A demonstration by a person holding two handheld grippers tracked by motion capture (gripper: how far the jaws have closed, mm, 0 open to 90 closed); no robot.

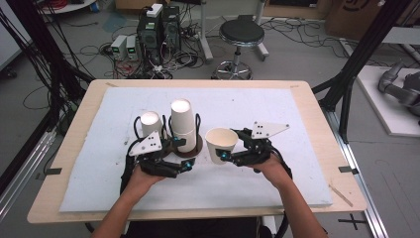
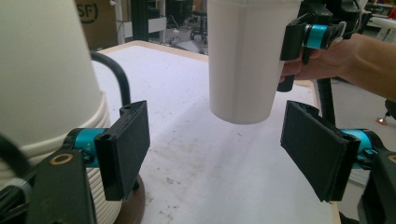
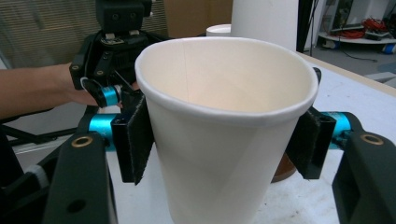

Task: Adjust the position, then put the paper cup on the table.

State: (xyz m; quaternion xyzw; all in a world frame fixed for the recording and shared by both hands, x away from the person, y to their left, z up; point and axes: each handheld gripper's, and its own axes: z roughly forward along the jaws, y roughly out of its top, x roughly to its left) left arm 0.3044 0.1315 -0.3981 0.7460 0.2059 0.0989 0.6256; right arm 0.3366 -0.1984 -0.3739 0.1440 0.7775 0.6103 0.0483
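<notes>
With the right hand-held gripper [image 1: 229,154] clamped on a single paper cup [image 1: 221,144] lifted above the desk [image 1: 277,114], we hold the left hand-held gripper [image 1: 190,163] parted and empty beside the cup stack [image 1: 182,124], probably to steady it next.

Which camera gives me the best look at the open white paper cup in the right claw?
The right gripper view: the open white paper cup sits close, upright, pads pressed on both sides. The high view shows it small, beside the cup stack. The left gripper view shows its lower body, lifted off the table.
</notes>
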